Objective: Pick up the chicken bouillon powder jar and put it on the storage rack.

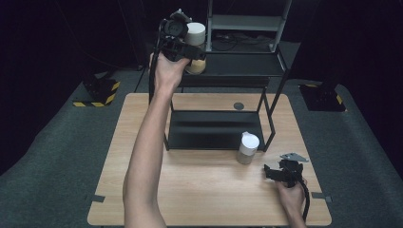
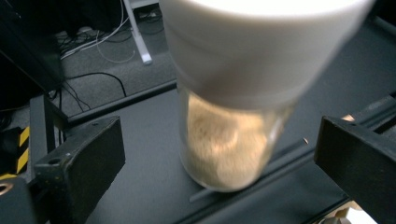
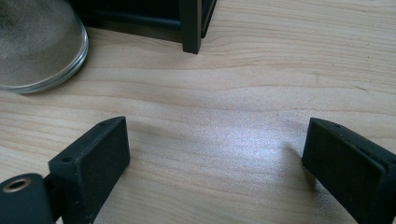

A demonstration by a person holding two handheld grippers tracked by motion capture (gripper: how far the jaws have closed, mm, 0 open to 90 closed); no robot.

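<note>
A: The jar of tan powder [image 1: 195, 47] stands on the upper shelf of the black rack [image 1: 266, 71], at its left end. The left gripper [image 1: 197, 54] is raised to it, and in the left gripper view the jar [image 2: 229, 135] sits between the jaws, which are spread wide on either side with a clear gap to the glass. It looks either just set down or about to be picked up; which of the two cannot be told.

B: So how far along does the work seem?

A: About halfway, as a guess. One jar is up on the rack; a second jar [image 1: 247, 147] with a white lid waits on the counter [image 1: 199, 190], just in front of the rack's lower shelf near its right front leg.

B: What is in them?

A: The shelf jar holds a pale tan powder, filling roughly the lower part of the glass below a broad white lid. The counter jar, whose base [image 3: 39, 46] shows in the right gripper view, holds a greyer, sand-like grain.

B: And the right side?

A: The right gripper [image 1: 272, 172] rests low on the counter near the second jar, apart from it, jaws wide open and holding nothing.
</note>
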